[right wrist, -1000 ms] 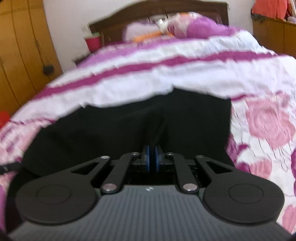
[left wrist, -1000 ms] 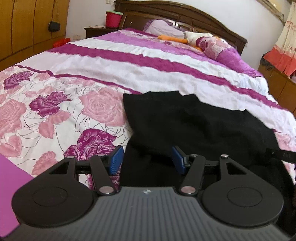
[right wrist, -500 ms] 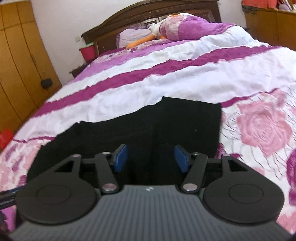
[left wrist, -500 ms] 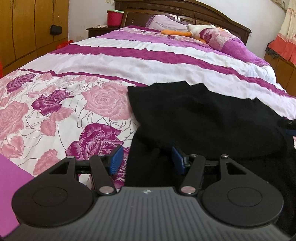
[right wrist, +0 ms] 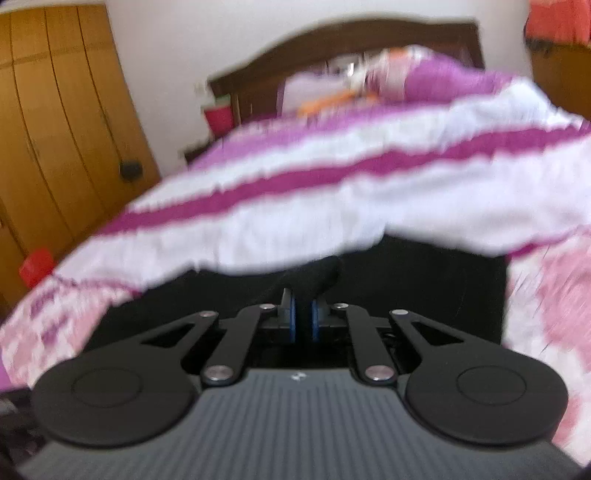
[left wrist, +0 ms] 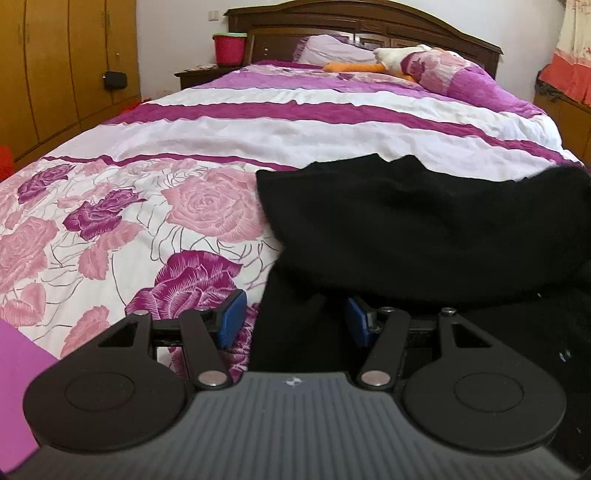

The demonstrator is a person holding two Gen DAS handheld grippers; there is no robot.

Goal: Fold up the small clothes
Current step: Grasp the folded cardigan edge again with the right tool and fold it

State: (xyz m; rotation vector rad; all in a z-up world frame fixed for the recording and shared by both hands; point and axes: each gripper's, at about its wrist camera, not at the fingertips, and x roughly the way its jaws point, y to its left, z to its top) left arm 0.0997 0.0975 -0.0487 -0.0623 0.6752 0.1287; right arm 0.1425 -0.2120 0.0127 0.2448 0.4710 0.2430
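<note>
So you've got a black garment (left wrist: 424,229) spread on the bed (left wrist: 229,136), lying on the rose-print part of the bedspread w/ its far edge reaching up to the white and magenta stripes. It's in a couple of layers, one fold lying over another near your side.

Your left gripper (left wrist: 293,319) is hanging low over the near left edge of the garment, jaws spread apart and not clamping anything. The left blue pad (left wrist: 231,314) is over the rose print, the right one is over the black cloth, so the garment's edge sits between them, but the pads aren't pressing on it.

Your right gripper (right wrist: 304,319) is pinched down tight on a bunch of the black fabric (right wrist: 314,277) — you can see a little hump of cloth sticking up just past the blue pads (right wrist: 292,317), which are nearly touching. That view's pretty blurry btw, so can't tell exactly which part of the garment it's got.

Rest of the room: dark wooden headboard (left wrist: 362,22) at the far end, pillows (left wrist: 439,70) and some orange & white thing (a plush toy, maybe, hard to say) up there, a red bucket w/ green rim (left wrist: 229,48) on the nightstand (left wrist: 203,74) at the left, and wooden wardrobe doors (left wrist: 59,66) along the left wall.
</note>
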